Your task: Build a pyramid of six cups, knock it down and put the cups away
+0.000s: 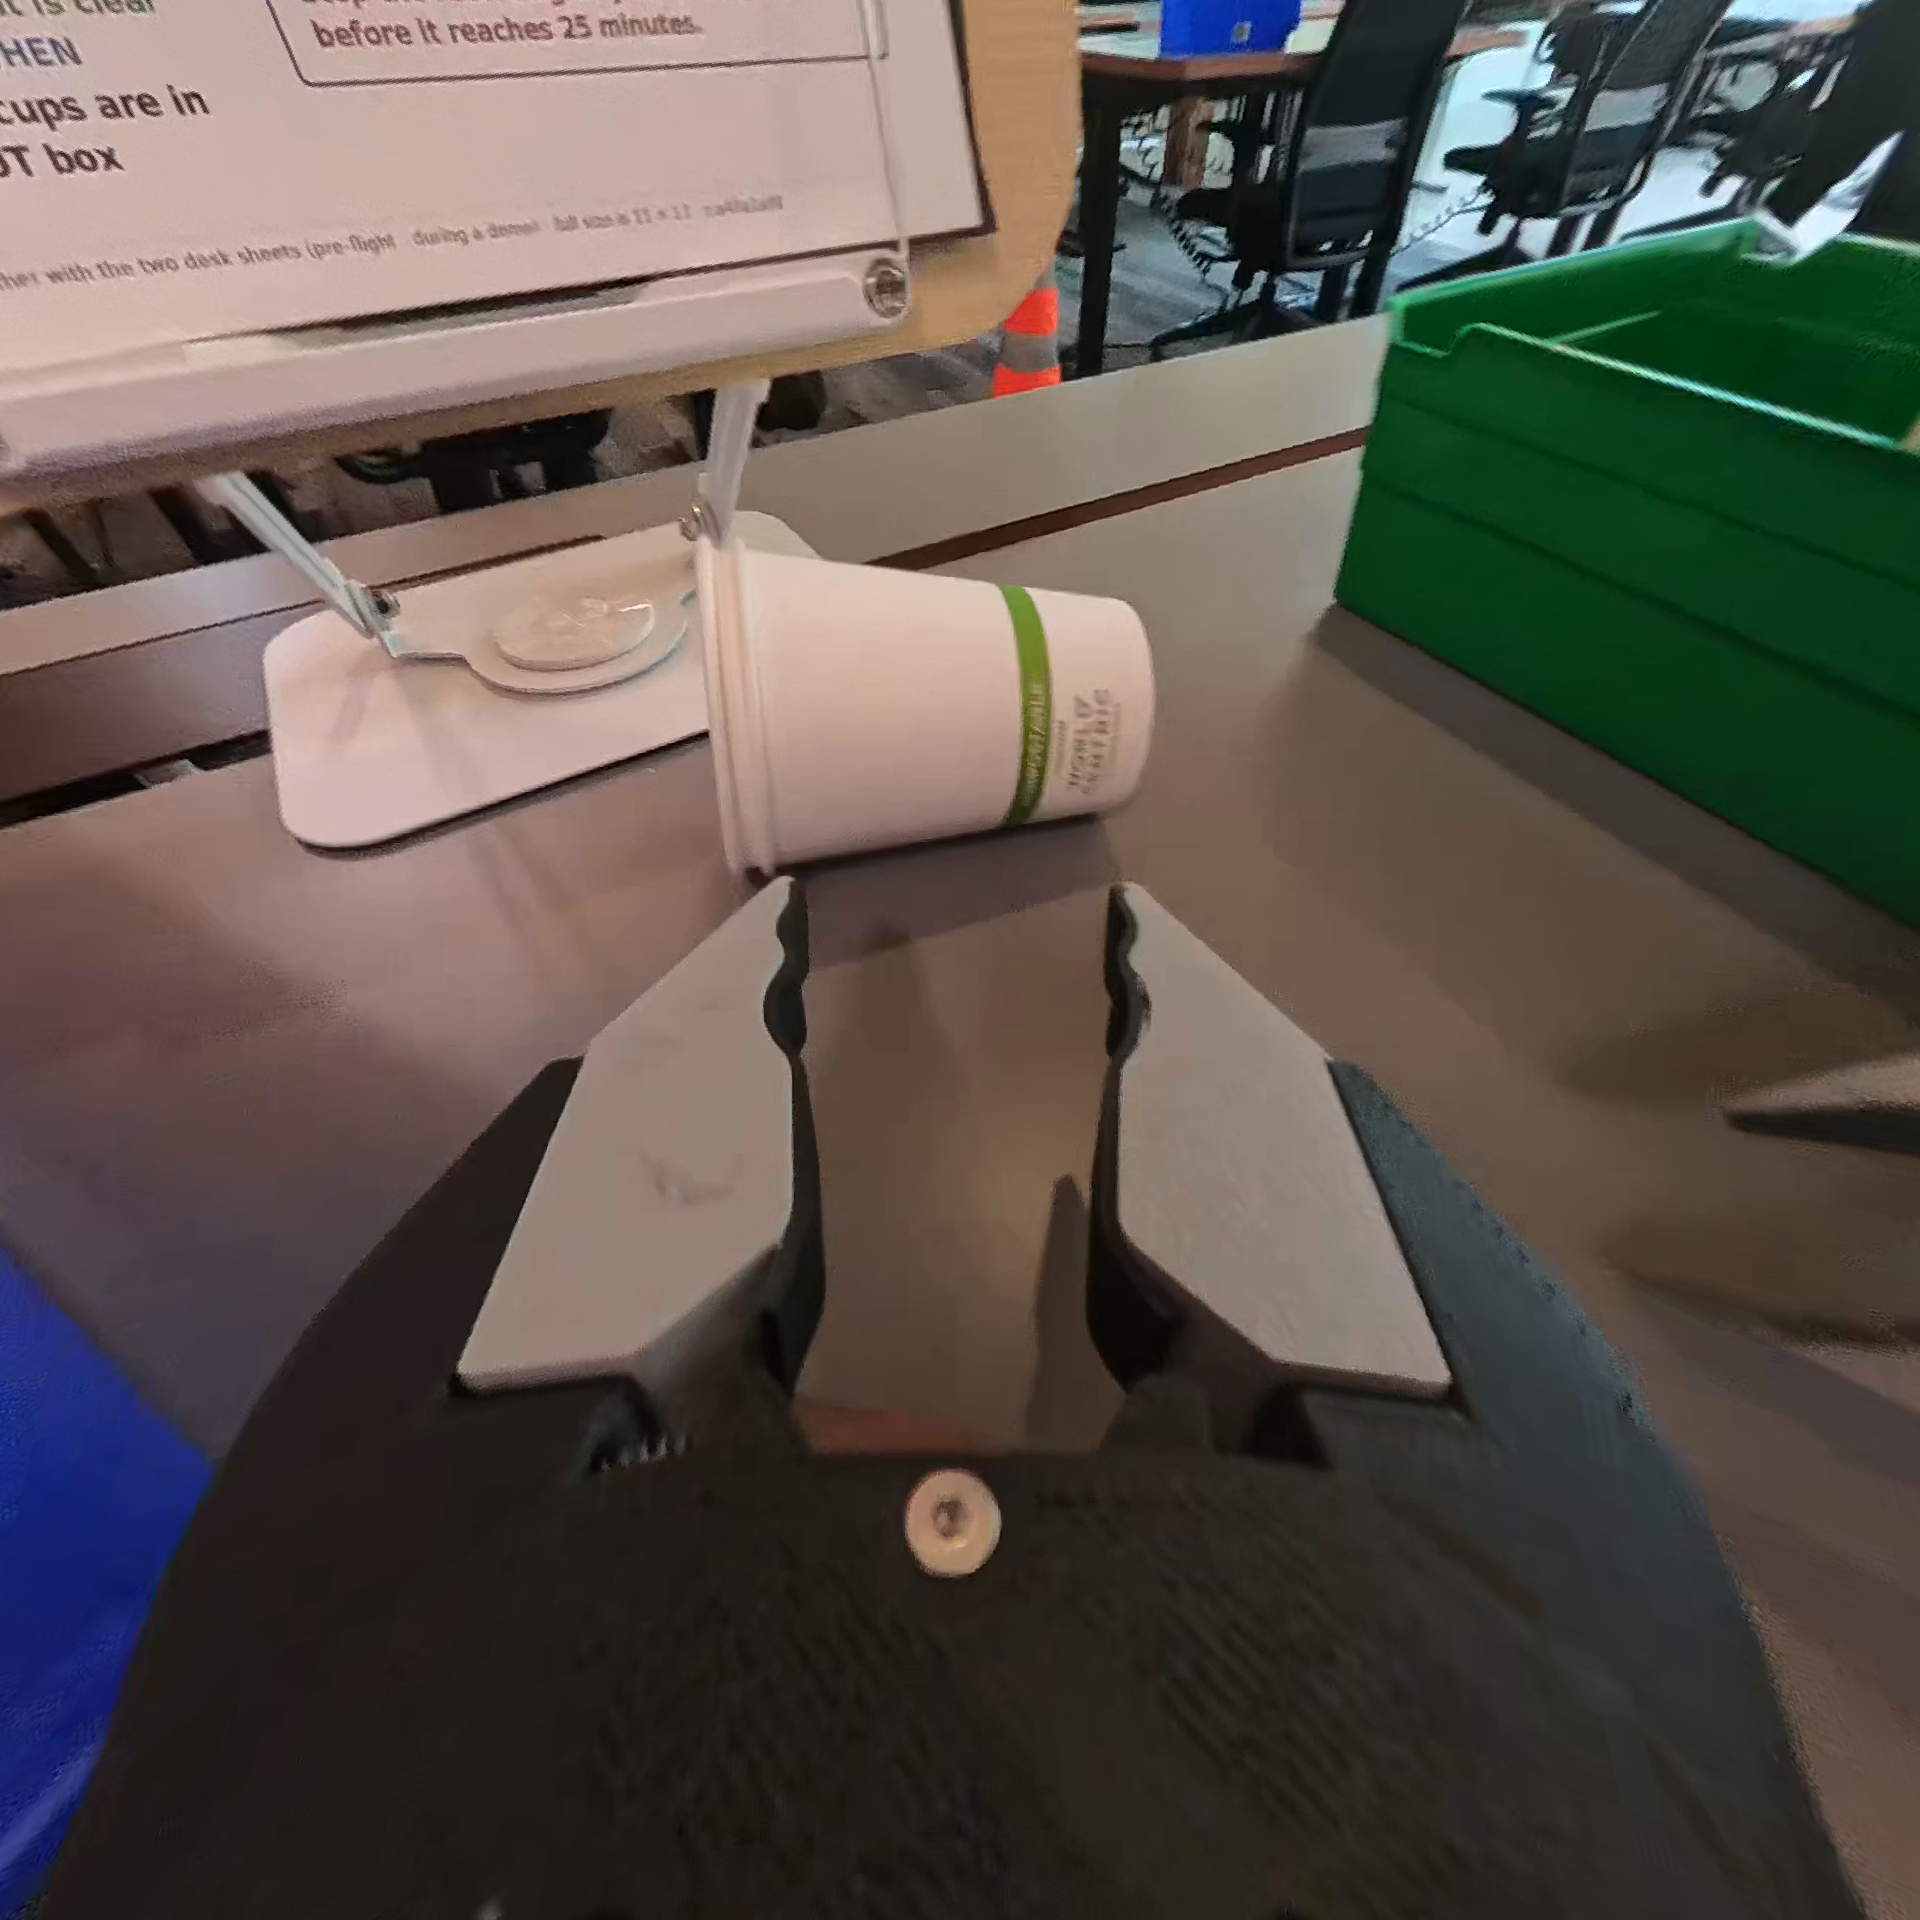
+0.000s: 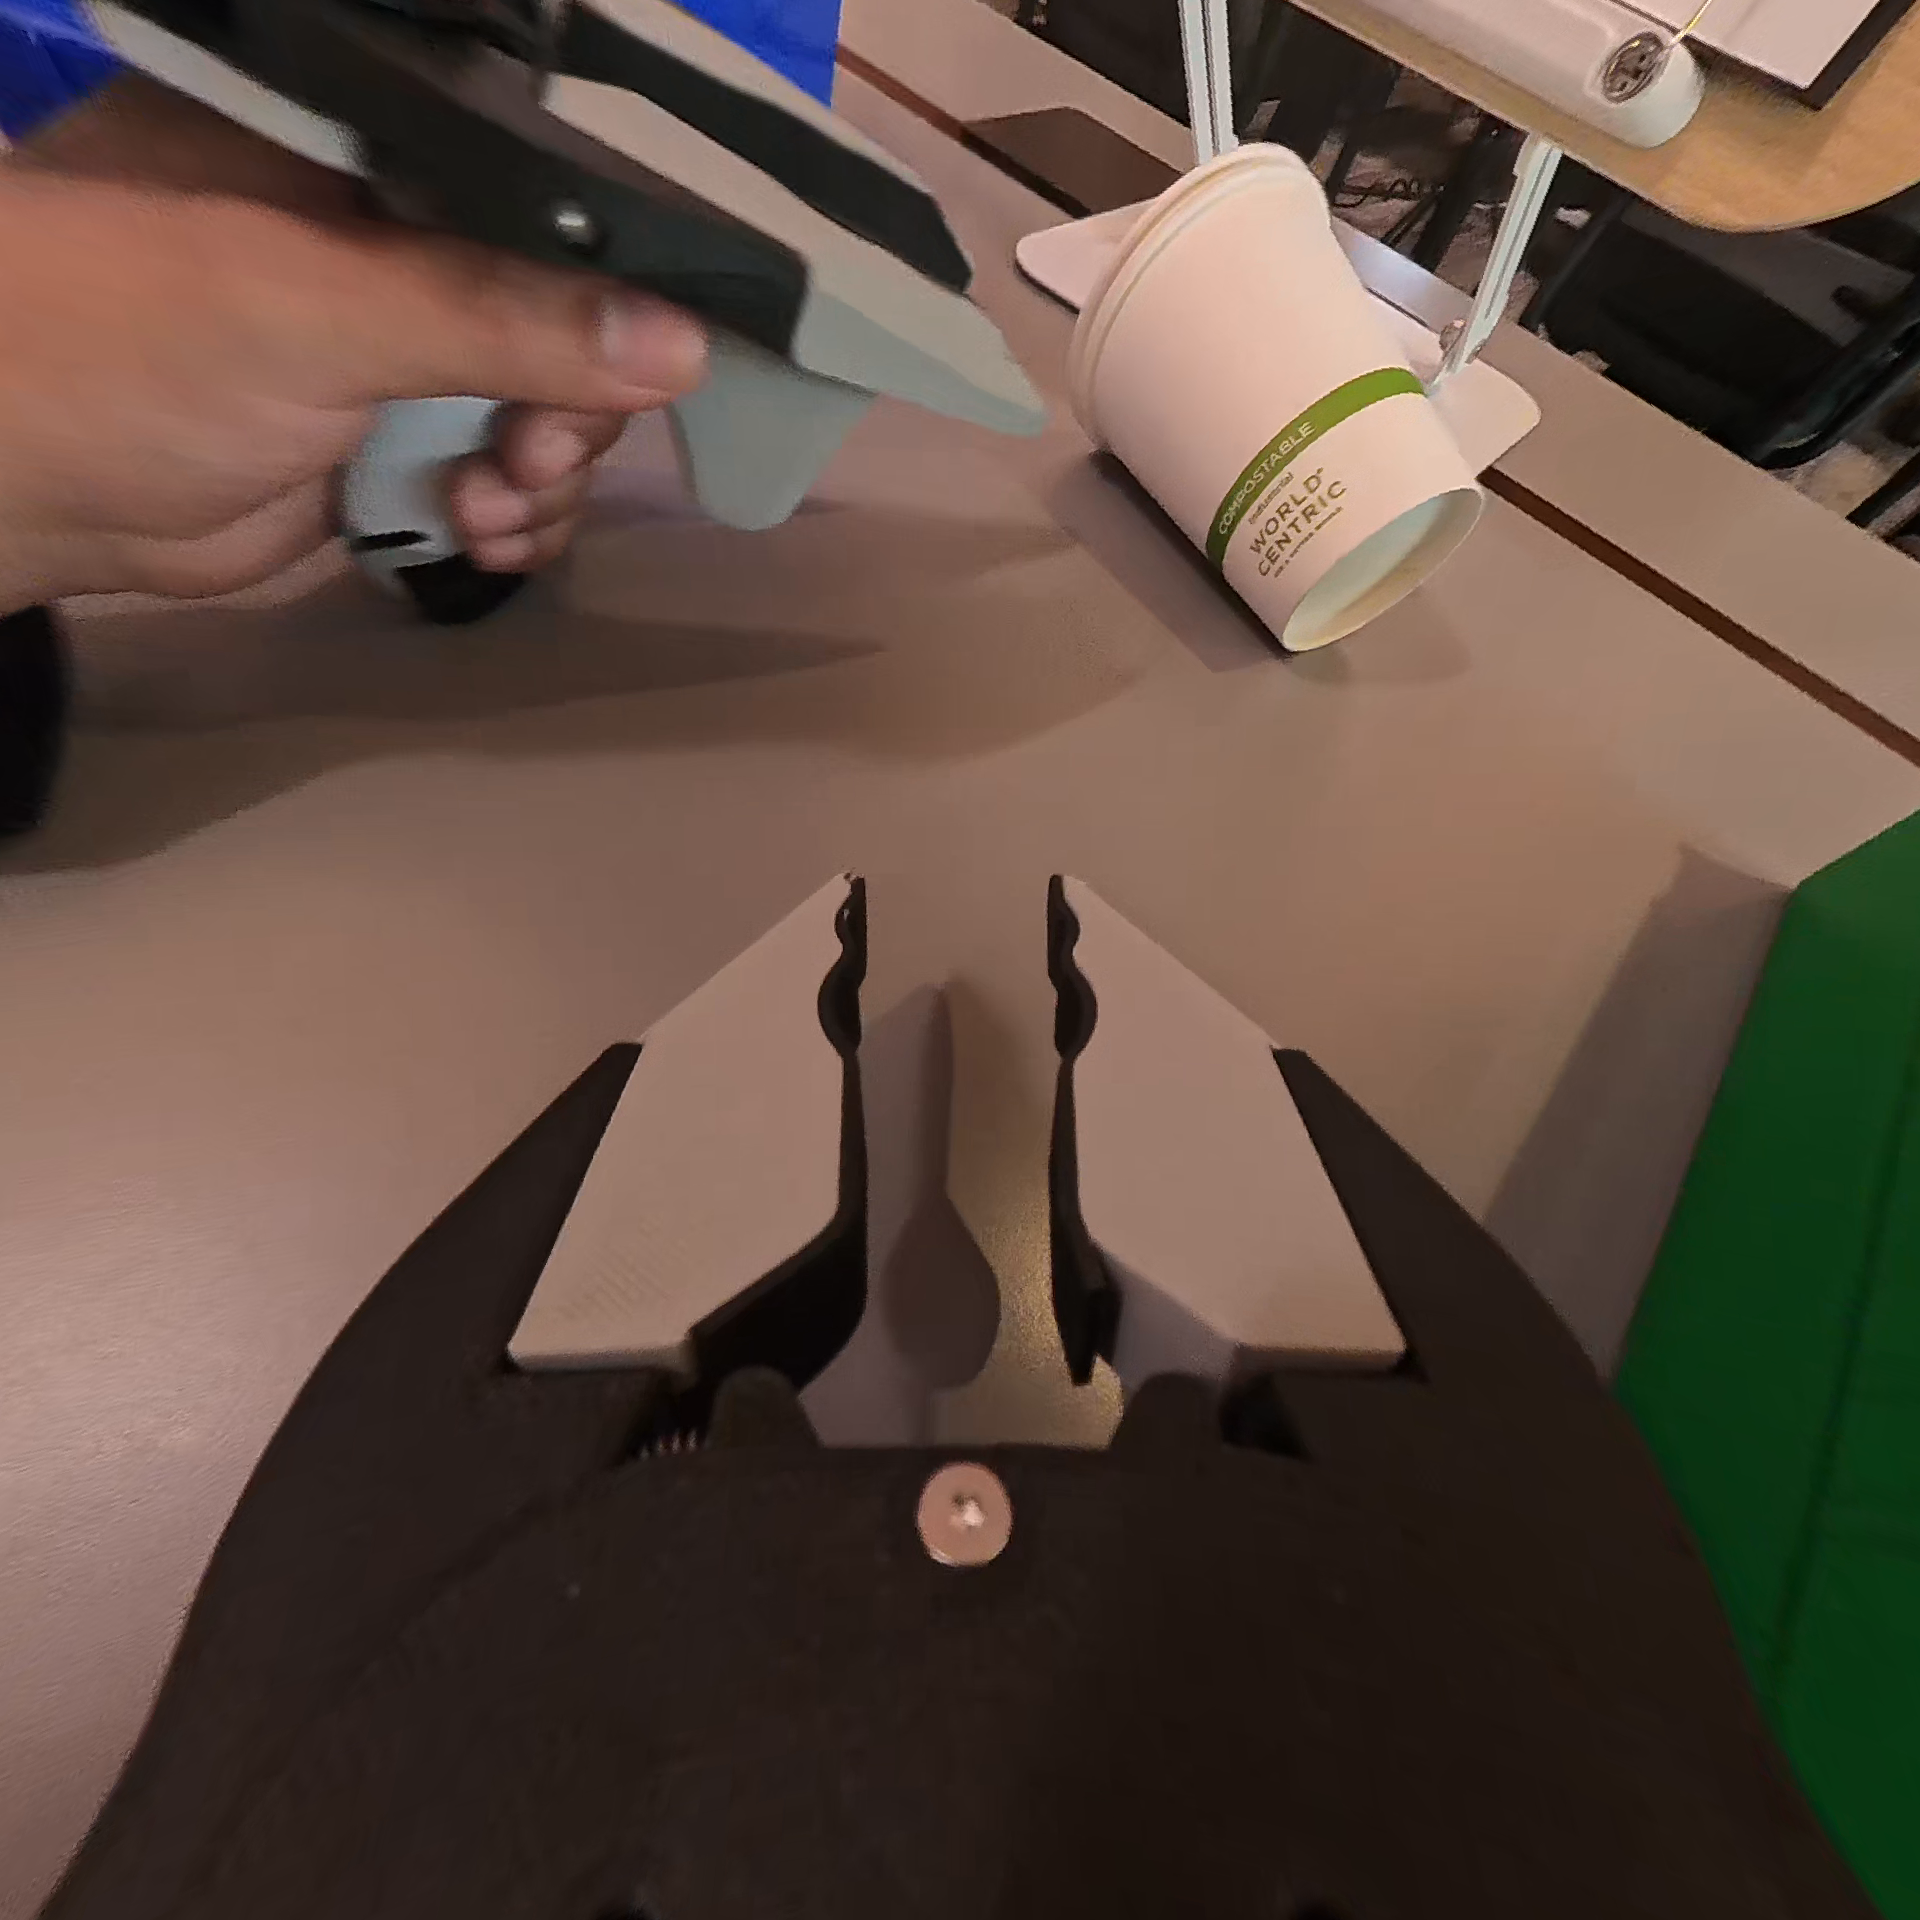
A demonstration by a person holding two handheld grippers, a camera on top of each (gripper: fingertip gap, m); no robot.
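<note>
A nested stack of white paper cups with a green band (image 1: 914, 707) lies on its side on the grey table, rims to the left, base to the right. It also shows in the right wrist view (image 2: 1268, 416), base toward me. My left gripper (image 1: 956, 904) is open and empty, its tips just short of the cups. It shows in the right wrist view too (image 2: 883, 364), held in a person's hand, left of the cups. My right gripper (image 2: 951, 894) is open and empty, low over the bare table, well short of the cups.
Stacked green bins (image 1: 1662, 499) stand at the right; one green wall (image 2: 1808, 1247) is close to my right gripper. A white sign stand's base plate (image 1: 468, 727) lies behind the cups, its board (image 1: 468, 187) overhead. A blue object (image 1: 62, 1558) sits at the left edge.
</note>
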